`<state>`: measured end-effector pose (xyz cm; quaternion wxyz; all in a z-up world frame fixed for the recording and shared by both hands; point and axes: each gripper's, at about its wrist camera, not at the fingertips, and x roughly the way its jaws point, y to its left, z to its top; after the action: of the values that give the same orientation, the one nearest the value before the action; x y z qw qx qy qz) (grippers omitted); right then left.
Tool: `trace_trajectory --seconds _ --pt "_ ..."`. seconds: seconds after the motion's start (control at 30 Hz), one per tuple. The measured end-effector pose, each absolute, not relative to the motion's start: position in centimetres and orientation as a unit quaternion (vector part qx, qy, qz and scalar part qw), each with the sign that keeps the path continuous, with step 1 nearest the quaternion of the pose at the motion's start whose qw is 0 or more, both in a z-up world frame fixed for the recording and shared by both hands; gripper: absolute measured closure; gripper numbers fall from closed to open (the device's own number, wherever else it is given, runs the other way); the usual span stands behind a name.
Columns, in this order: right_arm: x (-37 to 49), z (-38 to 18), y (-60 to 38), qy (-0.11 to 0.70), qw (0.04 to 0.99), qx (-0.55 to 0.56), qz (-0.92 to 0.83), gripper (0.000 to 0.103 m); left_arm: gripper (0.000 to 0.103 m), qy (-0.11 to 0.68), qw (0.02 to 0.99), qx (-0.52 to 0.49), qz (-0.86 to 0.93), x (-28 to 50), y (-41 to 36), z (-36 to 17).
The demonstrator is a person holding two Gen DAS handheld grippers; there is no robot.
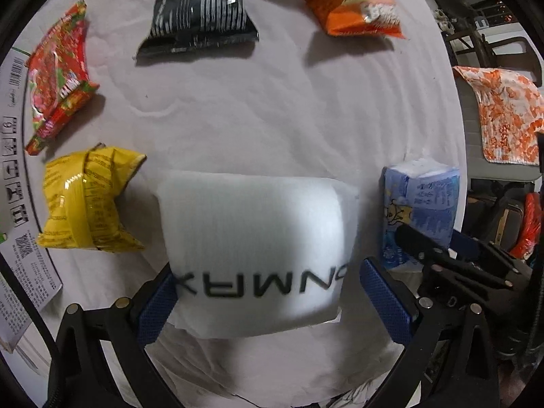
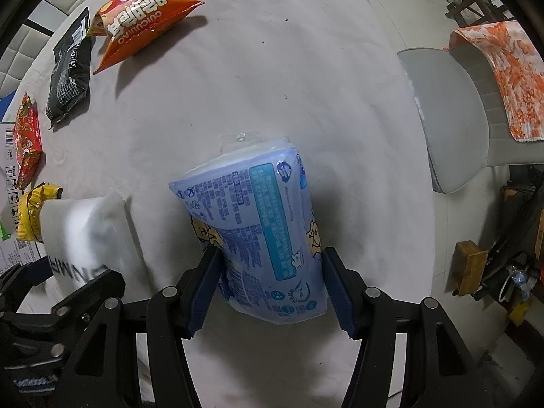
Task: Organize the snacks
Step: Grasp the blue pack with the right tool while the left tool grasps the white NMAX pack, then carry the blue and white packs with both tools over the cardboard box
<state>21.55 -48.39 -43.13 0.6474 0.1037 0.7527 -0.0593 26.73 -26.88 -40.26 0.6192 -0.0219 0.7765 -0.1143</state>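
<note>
A white foam-wrapped pack (image 1: pixel 258 248) with black lettering lies between the fingers of my left gripper (image 1: pixel 272 299); the left pad touches it, the right pad stands a little off its edge. My right gripper (image 2: pixel 270 285) has its pads pressed on both sides of a blue printed pouch (image 2: pixel 258 224), shut on it. That blue pouch (image 1: pixel 418 204) also shows at the right in the left wrist view, and the white pack (image 2: pixel 85 238) at the left in the right wrist view. Both rest on the pale cloth.
Along the left and far side lie a yellow bag (image 1: pixel 88 200), a red bag (image 1: pixel 57 74), a black bag (image 1: pixel 200 10) and an orange bag (image 1: pixel 346 3). A printed cardboard sheet (image 1: pixel 17 204) is at the left edge. A grey chair (image 2: pixel 452 108) with an orange-patterned cloth (image 2: pixel 503 74) stands right.
</note>
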Motion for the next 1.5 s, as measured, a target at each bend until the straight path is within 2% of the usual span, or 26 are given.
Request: trace_trajectory --seconds 0.13,0.27,0.4,0.6,0.93,1.17,1.5 --pt "21.3 -43.0 -48.5 0.755 0.645 0.106 -0.06 0.04 0.0 0.771 0.627 -0.012 -0.11 26.6 -27.9 -40.2" --pt "21.3 -43.0 -48.5 0.758 0.642 0.102 -0.06 0.04 0.015 0.774 0.625 0.003 -0.098 26.7 -27.9 -41.4" --pt "21.4 -43.2 -48.1 0.76 0.64 0.1 -0.061 0.041 0.022 0.778 0.621 0.005 -0.094 26.4 -28.3 -43.1" --pt "22.0 -43.2 -47.8 0.758 0.64 0.106 -0.063 0.05 0.028 0.768 0.634 0.001 -0.09 25.5 -28.7 -43.7" --pt "21.0 -41.7 -47.2 0.75 0.652 0.098 -0.057 0.065 0.029 0.742 0.667 0.046 -0.045 23.2 -30.6 -41.5" --pt "19.0 -39.3 -46.4 0.735 0.67 0.096 -0.042 0.068 0.029 0.733 0.677 0.04 -0.053 20.7 -28.8 -37.6" --pt "16.4 -34.5 -43.9 0.714 0.691 0.108 -0.016 0.068 0.03 0.675 0.732 0.048 -0.076 20.1 -27.1 -28.8"
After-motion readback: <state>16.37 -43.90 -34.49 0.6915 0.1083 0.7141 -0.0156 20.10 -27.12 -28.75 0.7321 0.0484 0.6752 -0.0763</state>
